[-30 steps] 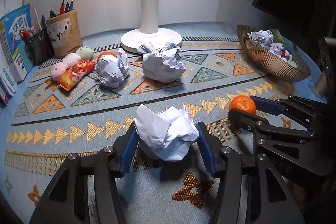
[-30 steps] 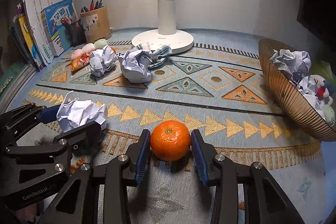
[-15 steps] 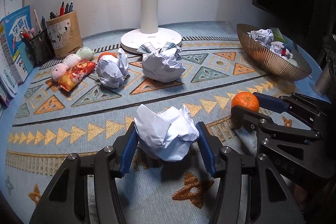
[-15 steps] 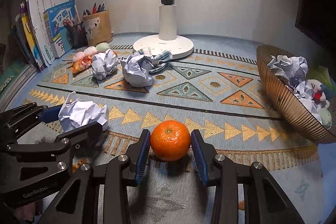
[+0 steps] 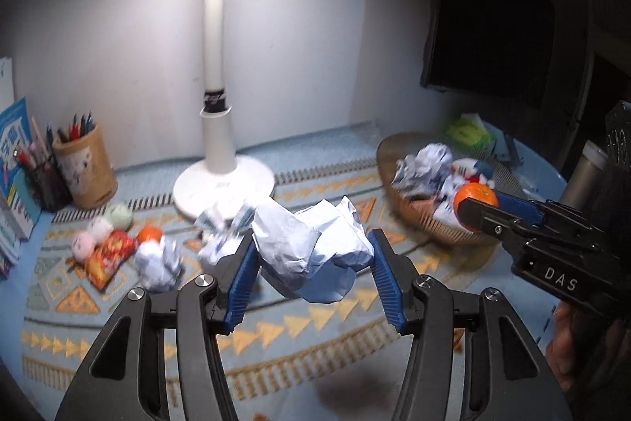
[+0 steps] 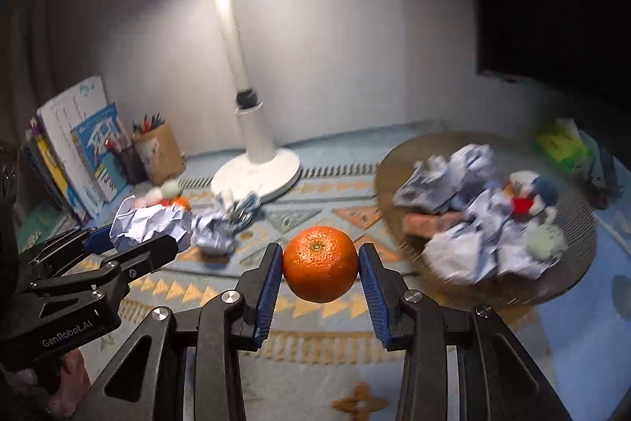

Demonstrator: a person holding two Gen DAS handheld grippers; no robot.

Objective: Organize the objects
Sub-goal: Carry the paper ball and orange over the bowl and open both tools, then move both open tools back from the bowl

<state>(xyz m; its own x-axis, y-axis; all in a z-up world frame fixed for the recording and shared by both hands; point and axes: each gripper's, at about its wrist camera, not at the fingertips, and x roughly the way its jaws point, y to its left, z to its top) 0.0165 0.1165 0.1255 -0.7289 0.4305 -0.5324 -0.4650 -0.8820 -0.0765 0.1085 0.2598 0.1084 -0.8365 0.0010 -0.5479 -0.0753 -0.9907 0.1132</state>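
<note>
My left gripper (image 5: pixel 313 263) is shut on a crumpled white paper ball (image 5: pixel 313 251) and holds it well above the patterned mat. My right gripper (image 6: pixel 320 265) is shut on an orange (image 6: pixel 320 264), also lifted above the mat. The right gripper with the orange (image 5: pixel 475 198) shows at the right of the left wrist view, in front of the woven basket (image 5: pixel 434 223). The left gripper with its paper ball (image 6: pixel 150 223) shows at the left of the right wrist view. The basket (image 6: pixel 579 263) holds several paper balls and small toys.
A white lamp (image 5: pixel 221 184) stands at the back centre. Paper balls (image 5: pixel 159 263), another orange (image 5: pixel 150 234), plush toys (image 5: pixel 98 231) and a snack packet (image 5: pixel 108 257) lie on the mat at left. Pen holders (image 5: pixel 84 166) and books (image 6: pixel 75 145) stand at back left.
Both grippers have risen off the mat with the paper ball and the orange in them, and moved toward the basket. The view is blurred by the motion.
</note>
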